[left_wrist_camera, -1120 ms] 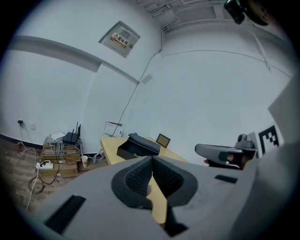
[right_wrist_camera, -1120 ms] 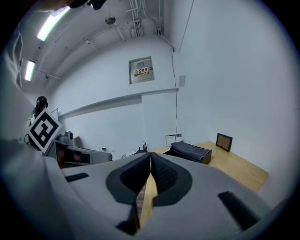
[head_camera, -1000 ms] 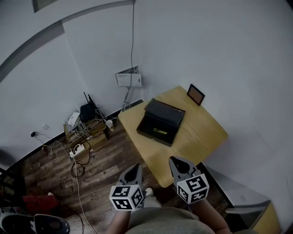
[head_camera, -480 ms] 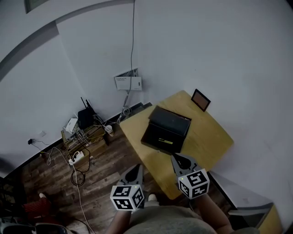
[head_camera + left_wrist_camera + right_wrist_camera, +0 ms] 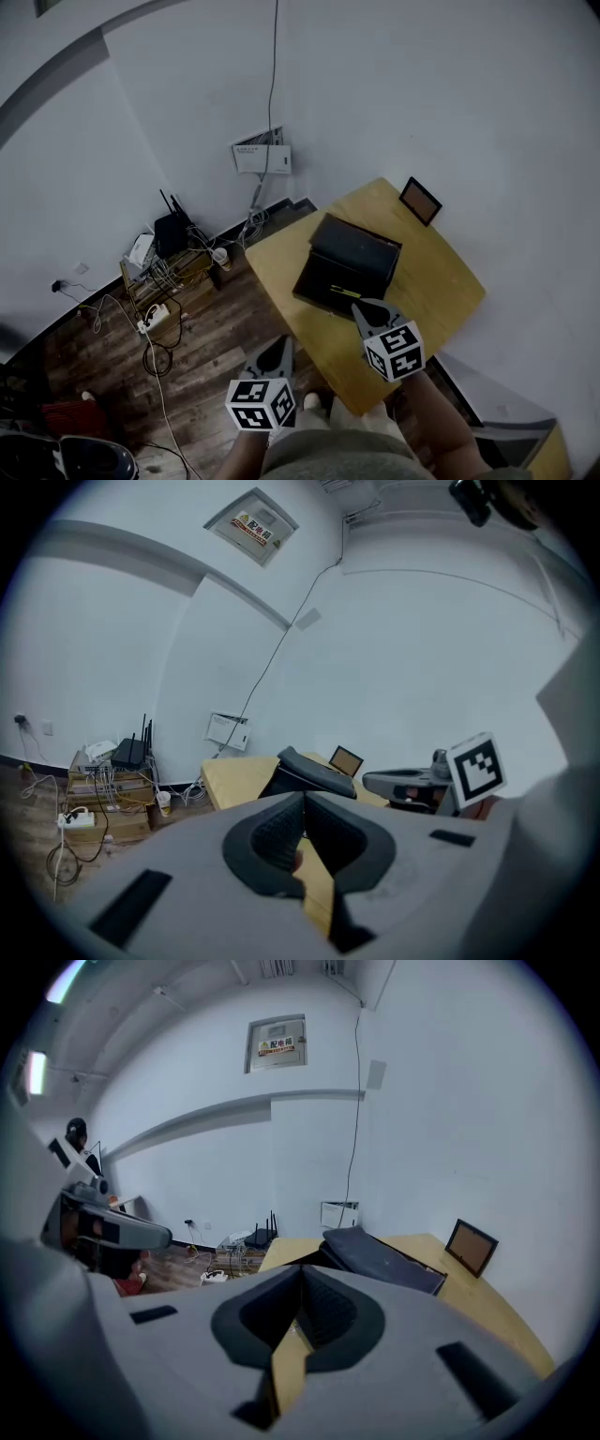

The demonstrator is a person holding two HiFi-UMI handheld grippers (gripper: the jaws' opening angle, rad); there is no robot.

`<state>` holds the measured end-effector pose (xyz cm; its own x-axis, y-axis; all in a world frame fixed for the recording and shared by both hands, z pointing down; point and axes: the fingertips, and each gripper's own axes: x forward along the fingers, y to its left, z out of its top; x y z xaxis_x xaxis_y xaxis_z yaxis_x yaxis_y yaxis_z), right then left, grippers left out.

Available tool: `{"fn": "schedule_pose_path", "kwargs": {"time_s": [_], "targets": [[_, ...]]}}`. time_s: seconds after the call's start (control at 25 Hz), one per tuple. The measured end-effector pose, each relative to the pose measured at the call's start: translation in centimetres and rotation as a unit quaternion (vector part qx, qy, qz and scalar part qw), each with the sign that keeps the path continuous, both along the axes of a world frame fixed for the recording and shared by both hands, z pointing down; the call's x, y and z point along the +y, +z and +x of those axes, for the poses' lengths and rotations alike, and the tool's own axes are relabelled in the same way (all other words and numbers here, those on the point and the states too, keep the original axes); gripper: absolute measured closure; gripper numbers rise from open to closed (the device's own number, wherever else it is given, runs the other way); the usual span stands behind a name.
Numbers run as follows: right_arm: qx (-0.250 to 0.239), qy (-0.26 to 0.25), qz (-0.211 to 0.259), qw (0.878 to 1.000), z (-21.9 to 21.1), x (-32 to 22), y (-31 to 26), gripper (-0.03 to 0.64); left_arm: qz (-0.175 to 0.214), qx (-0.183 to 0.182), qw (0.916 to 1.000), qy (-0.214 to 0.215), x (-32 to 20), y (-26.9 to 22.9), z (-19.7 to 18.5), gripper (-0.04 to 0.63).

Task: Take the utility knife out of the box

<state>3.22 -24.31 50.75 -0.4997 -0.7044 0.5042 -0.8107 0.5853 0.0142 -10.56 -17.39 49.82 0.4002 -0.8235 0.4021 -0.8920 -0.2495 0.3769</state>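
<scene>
Two tools show low in the head view, each clenched tight with nothing between its pads. Far left, dark plank floor (image 5: 94, 366) carries a router (image 5: 172, 228) and a tangle of cables (image 5: 157, 342) against the pale wall (image 5: 469, 94), where a white wall box (image 5: 261, 157) hangs with a cord rising from it. The left tool (image 5: 279, 345) hangs over the floor, short of the tabletop's near-left edge, aimed forward and slightly down.

Next comes the yellow wooden tabletop (image 5: 431, 272), set cornerwise into the room's corner. On it stands the black box (image 5: 311, 291), open, its lid (image 5: 356, 246) tipped back toward the wall. The utility knife (image 5: 345, 292) lies inside as a thin yellow strip along the box's near wall, flat, its long axis running left to right across the head view, parallel to that wall. Which end holds the blade is too small to tell.

The right tool (image 5: 364, 312) sits above the tabletop, its tip just beside the knife's right end and the box's near edge; contact cannot be judged. Farther right, a small picture frame (image 5: 420, 201) leans by the wall, well apart from the box.
</scene>
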Motion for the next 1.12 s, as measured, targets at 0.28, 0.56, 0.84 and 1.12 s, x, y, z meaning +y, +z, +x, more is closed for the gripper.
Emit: {"fn": "schedule_pose_path", "kwargs": {"time_s": [0.28, 0.56, 0.84, 1.12], "targets": [[0.065, -0.042, -0.036, 0.996, -0.3, -4.7, 4.9, 0.615, -0.016, 0.002, 0.9998, -0.015, -1.6, 1.6, -0.4, 0.591], [0.148, -0.137, -0.105, 0.974, -1.9, -6.7, 11.2, 0.614, -0.041, 0.002, 0.9988, -0.027, -2.0, 3.4, -0.6, 0.591], [0.197, -0.186, -0.150, 0.951, -1.8, -8.1, 15.0, 0.500, -0.052, 0.005, 0.9980, -0.036, -2.6, 4.5, -0.4, 0.591], [0.222, -0.206, -0.175, 0.937, -1.9, -8.3, 17.1, 0.504, -0.064, 0.008, 0.9973, -0.036, -2.8, 5.3, 0.1, 0.591]]}}
